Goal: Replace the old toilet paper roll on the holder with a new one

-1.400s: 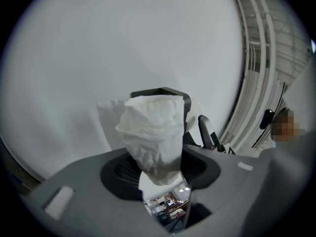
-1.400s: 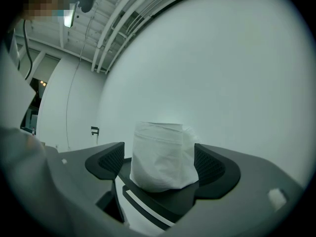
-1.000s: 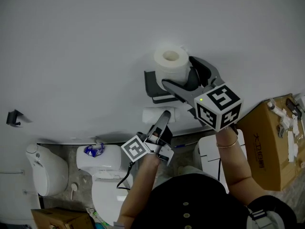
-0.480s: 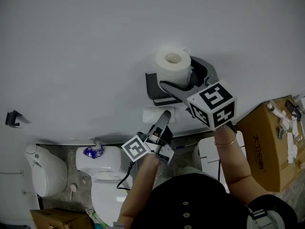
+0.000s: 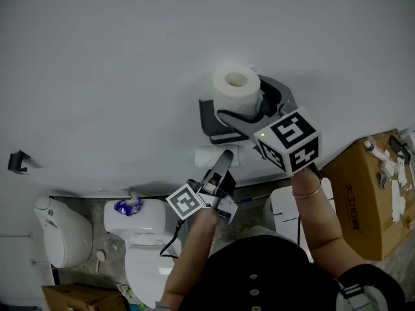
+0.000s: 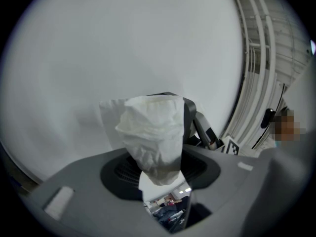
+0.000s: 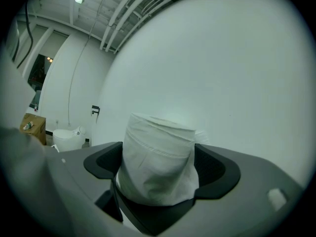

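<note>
Between the jaws of our right gripper [image 7: 159,179] sits the new roll [image 5: 233,86], full and round. The pads are clenched on its sides firmly enough to dent the paper a little. The jaws of our left gripper [image 6: 158,169] are grasping the old roll [image 6: 150,132], which is squashed and crumpled with little paper left on it.

Outward from there, the new roll hangs against the wall just above the grey holder [image 5: 211,118], its core hole facing up. The old roll is off the holder, just below its lower edge and clear of the path.

To do this step well, we judge that we should first turn the core in line with the holder's arm. Then we slide the roll on squarely, keeping the grip light so the core is not crushed out of round. We let go only once the roll is seated. The left gripper should stay low, so that the old roll does not foul the holder.

By our count there are two rolls, two grippers and one holder. Further out are two toilets [image 5: 61,235] [image 5: 142,238] on the floor, and two cardboard boxes [image 5: 366,190] [image 5: 71,297].
</note>
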